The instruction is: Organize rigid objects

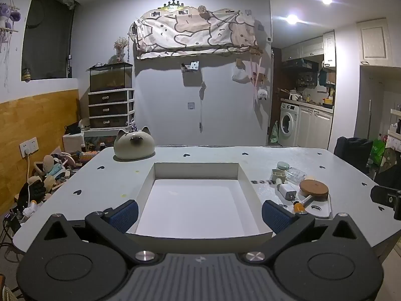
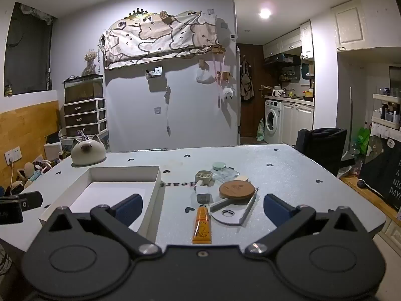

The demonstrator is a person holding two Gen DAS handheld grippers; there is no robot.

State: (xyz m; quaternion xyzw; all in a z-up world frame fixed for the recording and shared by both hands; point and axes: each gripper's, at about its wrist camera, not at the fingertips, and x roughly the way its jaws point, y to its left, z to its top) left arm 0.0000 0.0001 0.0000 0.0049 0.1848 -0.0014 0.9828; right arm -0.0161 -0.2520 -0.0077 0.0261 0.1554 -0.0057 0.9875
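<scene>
Desk: pale, heart-dotted, bearing all items. White box: empty, open-topped, left of the clutter; left tongs stood wide and empty straddling its near edge. Cluster of rigid objects, right of the box: round wooden lid on a grey tray piece, white charger plug, orange tube. Tube lay nearest, long axis running near-to-far, just ahead of the right tongs, likewise wide and empty. Right hand judged the nearer.

pale walls, ceiling spotlights, drawer unit under a fish tank, washing machine beside white cabinets
</scene>
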